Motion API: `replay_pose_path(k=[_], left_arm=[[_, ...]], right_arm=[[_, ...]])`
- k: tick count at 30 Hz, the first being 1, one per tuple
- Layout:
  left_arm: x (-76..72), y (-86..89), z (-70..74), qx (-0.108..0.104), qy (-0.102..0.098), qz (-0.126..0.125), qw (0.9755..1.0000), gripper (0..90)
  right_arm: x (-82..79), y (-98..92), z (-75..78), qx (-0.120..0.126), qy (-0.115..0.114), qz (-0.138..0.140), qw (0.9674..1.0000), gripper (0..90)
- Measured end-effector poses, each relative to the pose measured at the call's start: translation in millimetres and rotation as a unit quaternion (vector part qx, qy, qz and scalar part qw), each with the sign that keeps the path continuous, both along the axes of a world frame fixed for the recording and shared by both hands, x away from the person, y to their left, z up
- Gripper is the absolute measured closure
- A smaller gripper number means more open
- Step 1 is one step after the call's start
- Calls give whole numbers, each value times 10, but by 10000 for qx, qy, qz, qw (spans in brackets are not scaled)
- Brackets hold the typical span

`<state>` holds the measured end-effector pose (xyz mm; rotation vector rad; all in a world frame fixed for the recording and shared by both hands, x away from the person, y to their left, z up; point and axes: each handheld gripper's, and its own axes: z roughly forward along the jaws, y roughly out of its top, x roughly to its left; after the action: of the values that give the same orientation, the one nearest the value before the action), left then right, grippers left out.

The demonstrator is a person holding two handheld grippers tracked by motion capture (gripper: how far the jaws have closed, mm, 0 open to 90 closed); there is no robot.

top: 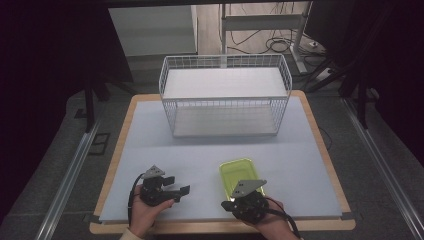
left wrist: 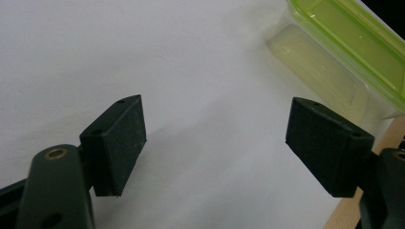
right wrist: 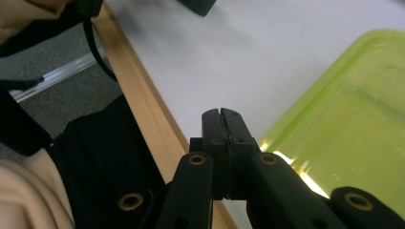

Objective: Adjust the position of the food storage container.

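On the table [top: 150, 130], at about seven o'clock in the high view, left gripper [top: 181, 186] held low in the left hand [top: 145, 212], jaws wide apart with only bare white surface between the pads [left wrist: 117, 143]. Seen along that gripper's own jaws, green-lidded container [left wrist: 348, 52] up at one o'clock, beyond the far pad, apart from it. Farther right in the high view, at about five o'clock, same container [top: 240, 175] flat on the table, well short of the white wire basket [top: 225, 95] at twelve o'clock. Right gripper [top: 245, 197] at the container's near end, partly over its near edge from above. In the right gripper view, fingertips [right wrist: 222, 119] pressed flat together, nothing between them, container [right wrist: 353, 124] just beside them at three o'clock; contact not clear.
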<state>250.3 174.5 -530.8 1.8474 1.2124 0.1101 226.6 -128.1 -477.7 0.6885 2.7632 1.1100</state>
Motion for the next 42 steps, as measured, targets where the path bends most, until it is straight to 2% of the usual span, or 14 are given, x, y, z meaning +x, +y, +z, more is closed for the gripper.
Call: replay_pose_path(k=[11,15,20,23,27,33,36,42], left_arm=[[3,-3,-8,-5,8,13,10000,213],[2,-4,-8,-3,7,12,10000,213],[1,0,-7,-16,5,8,10000,213],[2,2,-10,-27,14,12,10000,213],[1,2,-11,-18,14,6,10000,213],[-1,2,-7,-31,11,9,10000,213],[-2,1,-8,-22,17,-4,10000,213],[-1,3,-10,-20,18,-2,10000,213]], right_arm=[[21,-2,-71,-152,100,-73,9998,900],[19,15,-111,-319,93,-94,9994,900],[26,-13,-116,-362,84,-124,9992,900],[38,-60,-121,-288,176,-173,9993,900],[42,-104,-118,-293,164,-202,9992,900],[40,-302,-105,-286,172,-400,9986,900],[61,-474,-95,-275,170,-552,9980,900],[105,-632,-77,-347,92,-700,9969,900]])
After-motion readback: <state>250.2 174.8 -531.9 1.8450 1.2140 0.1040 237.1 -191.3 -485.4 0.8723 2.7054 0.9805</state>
